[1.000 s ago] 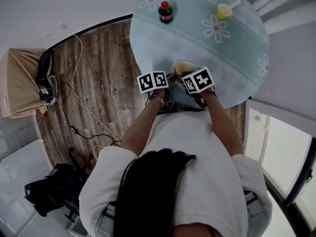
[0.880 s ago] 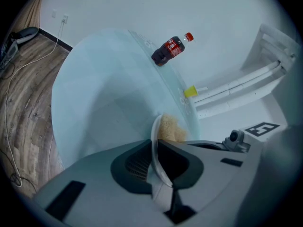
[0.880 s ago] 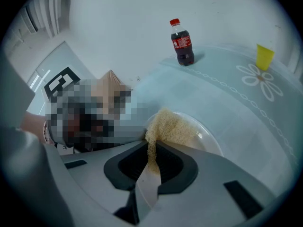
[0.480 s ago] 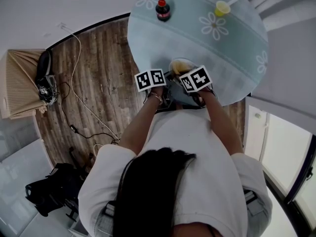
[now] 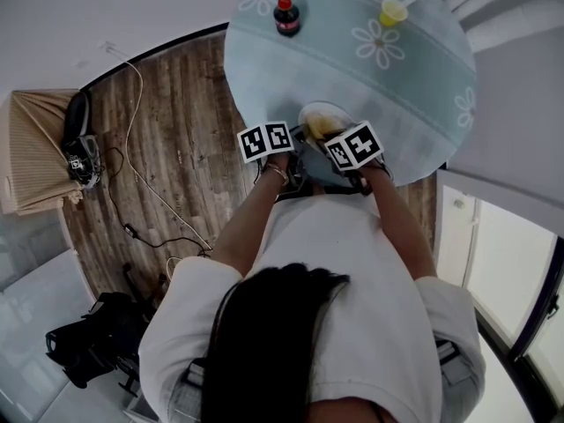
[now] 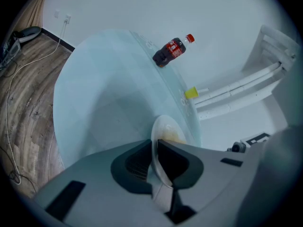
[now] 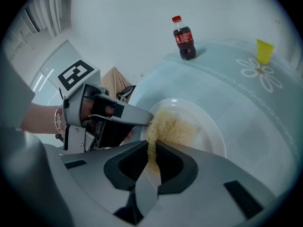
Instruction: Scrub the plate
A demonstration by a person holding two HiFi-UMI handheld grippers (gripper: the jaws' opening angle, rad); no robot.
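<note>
A white plate [image 5: 317, 115] lies at the near edge of the round table [image 5: 414, 86]. My left gripper [image 5: 297, 136] is shut on the plate's left rim; in the left gripper view the plate [image 6: 164, 129] shows edge-on between the jaws of that gripper [image 6: 155, 144]. My right gripper [image 5: 326, 134] is shut on a yellow scrub pad [image 7: 166, 126], which rests on the plate [image 7: 206, 126] near its left side. In the right gripper view the right gripper [image 7: 152, 148] points down at the plate, and the left gripper [image 7: 141, 119] meets the rim beside the pad.
A cola bottle [image 5: 284, 16] with a red cap stands at the table's far left edge, and a yellow cup [image 5: 393, 12] at the far right. The table has a pale blue flowered cloth. Wooden floor with cables [image 5: 141, 174] lies to the left.
The right gripper has shifted slightly toward the near right, and more of the plate shows. The left gripper keeps its hold on the rim without moving.
</note>
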